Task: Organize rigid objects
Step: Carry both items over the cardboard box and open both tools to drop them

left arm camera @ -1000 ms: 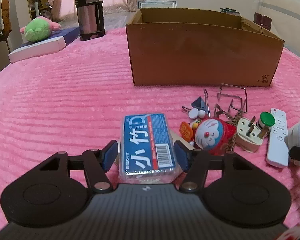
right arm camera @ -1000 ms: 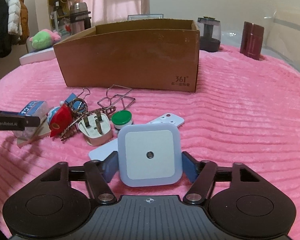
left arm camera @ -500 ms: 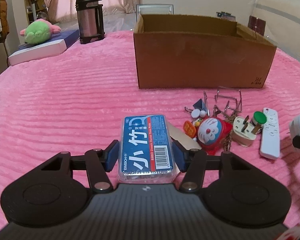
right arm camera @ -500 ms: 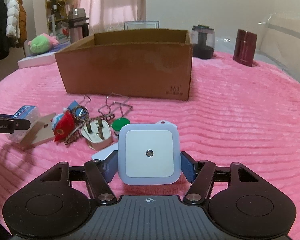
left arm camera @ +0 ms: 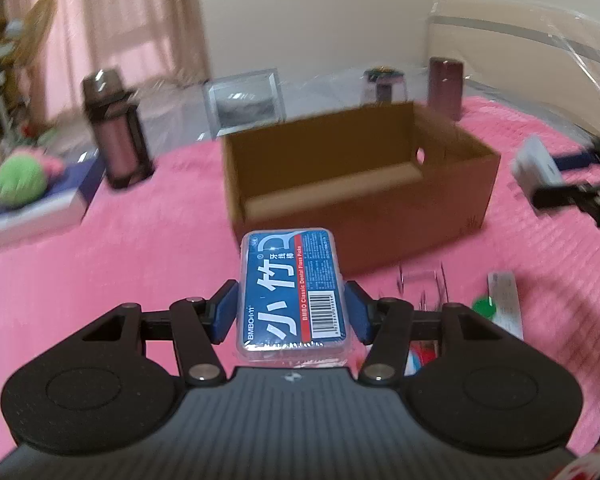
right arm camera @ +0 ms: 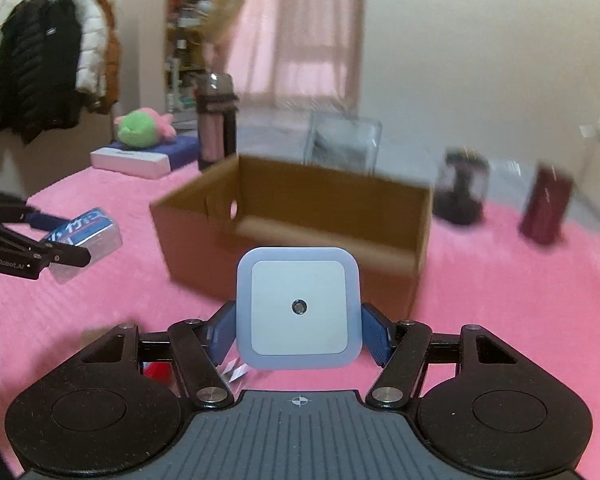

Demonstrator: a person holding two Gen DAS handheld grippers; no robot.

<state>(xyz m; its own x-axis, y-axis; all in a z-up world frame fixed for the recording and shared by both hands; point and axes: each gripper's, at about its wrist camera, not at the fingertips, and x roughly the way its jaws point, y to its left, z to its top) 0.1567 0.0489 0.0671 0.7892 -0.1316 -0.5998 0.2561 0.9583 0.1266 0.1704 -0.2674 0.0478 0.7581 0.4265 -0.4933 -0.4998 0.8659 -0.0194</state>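
Note:
My left gripper [left arm camera: 292, 312] is shut on a blue floss-pick box [left arm camera: 292, 288] and holds it in the air in front of the open cardboard box [left arm camera: 360, 184]. My right gripper [right arm camera: 298, 332] is shut on a square white night light [right arm camera: 298, 306], also raised, facing the cardboard box [right arm camera: 300, 240]. Each gripper shows in the other's view: the night light at the right [left arm camera: 536, 164], the floss-pick box at the left [right arm camera: 84, 232]. The cardboard box looks empty where its inside shows.
On the pink blanket below lie a wire clip [left arm camera: 420, 284], a green cap [left arm camera: 484, 306] and a white remote [left arm camera: 504, 300]. A thermos [left arm camera: 116, 136], a plush toy [left arm camera: 20, 180], a dark jar [right arm camera: 464, 188] and a maroon cup [right arm camera: 548, 208] stand behind the box.
Both grippers have lifted their objects off the blanket and moved up toward the cardboard box, so its inside now shows. The loose pile has dropped low in both views.

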